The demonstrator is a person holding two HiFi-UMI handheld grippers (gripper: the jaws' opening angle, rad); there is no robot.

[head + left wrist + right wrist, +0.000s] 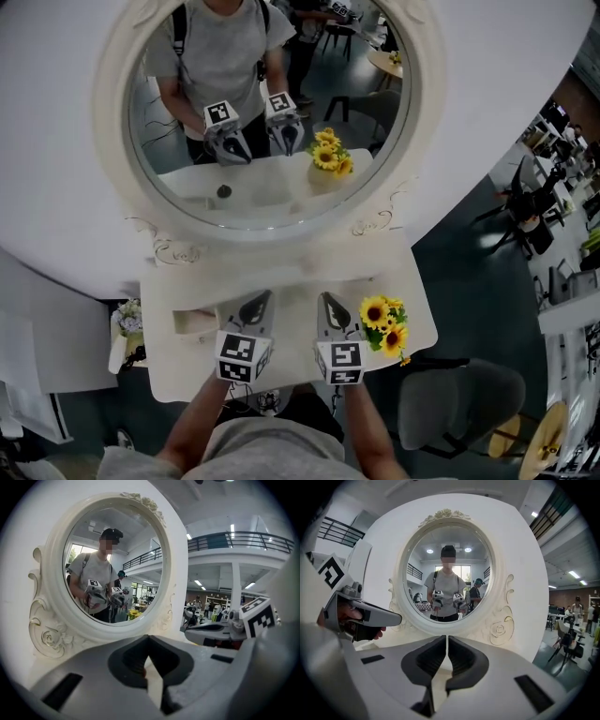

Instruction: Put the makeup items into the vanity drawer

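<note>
Both grippers hover side by side over the cream vanity top (291,272), pointing at the round mirror (262,112). My left gripper (258,302) (148,654) has its jaws closed together, with nothing visible between them. My right gripper (326,302) (447,641) is also shut, with only a thin slit between its empty pads. A pale box-like shape (192,322), maybe an open drawer, lies just left of the left gripper. No makeup item shows on the top itself. The mirror reflects one small dark round thing (223,191).
A bunch of sunflowers (382,323) stands on the vanity's right side, close to the right gripper. A small flower arrangement (127,323) sits off the left edge. A grey chair (459,403) stands at the lower right. The mirror's carved frame (501,625) rises directly ahead.
</note>
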